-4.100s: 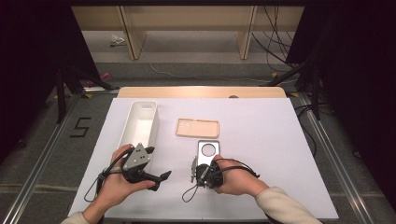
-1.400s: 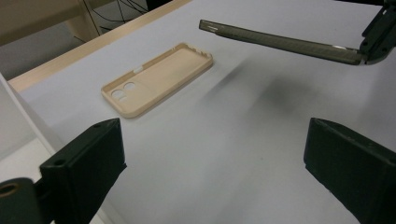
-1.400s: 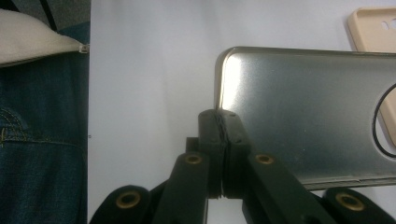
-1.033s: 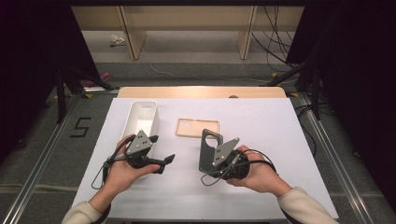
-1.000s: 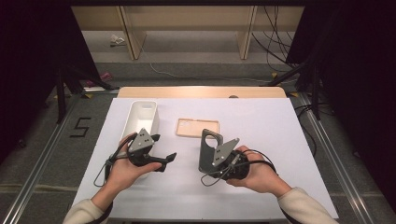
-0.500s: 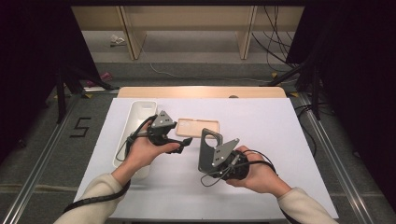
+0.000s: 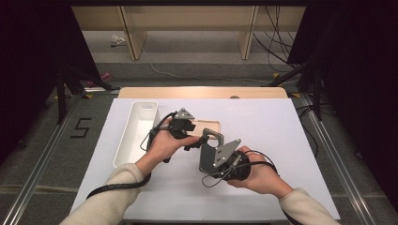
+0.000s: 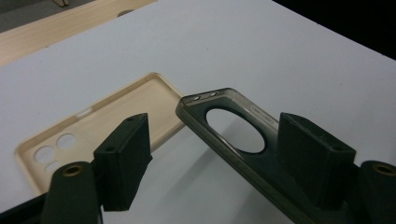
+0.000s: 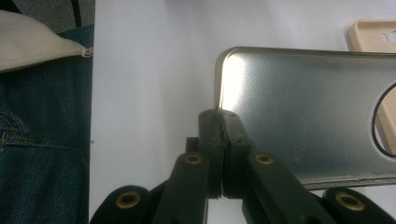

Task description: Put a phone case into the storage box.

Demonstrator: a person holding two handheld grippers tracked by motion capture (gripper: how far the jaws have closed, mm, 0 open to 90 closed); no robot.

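The right claw [image 7: 212, 149] is pinching the grey phone case [image 7: 210, 151] tight, lifting it above the bench [image 7: 281, 140]. The left claw [image 8: 212, 154] has just been closing, jaws apart around the case's far end, pads not pressing. The case's near edge is hidden.

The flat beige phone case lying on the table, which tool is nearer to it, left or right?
Left. The left tool hovers at the beige phone case, jaws open over its edge. The right tool sits nearer the person, shut on the grey phone case.
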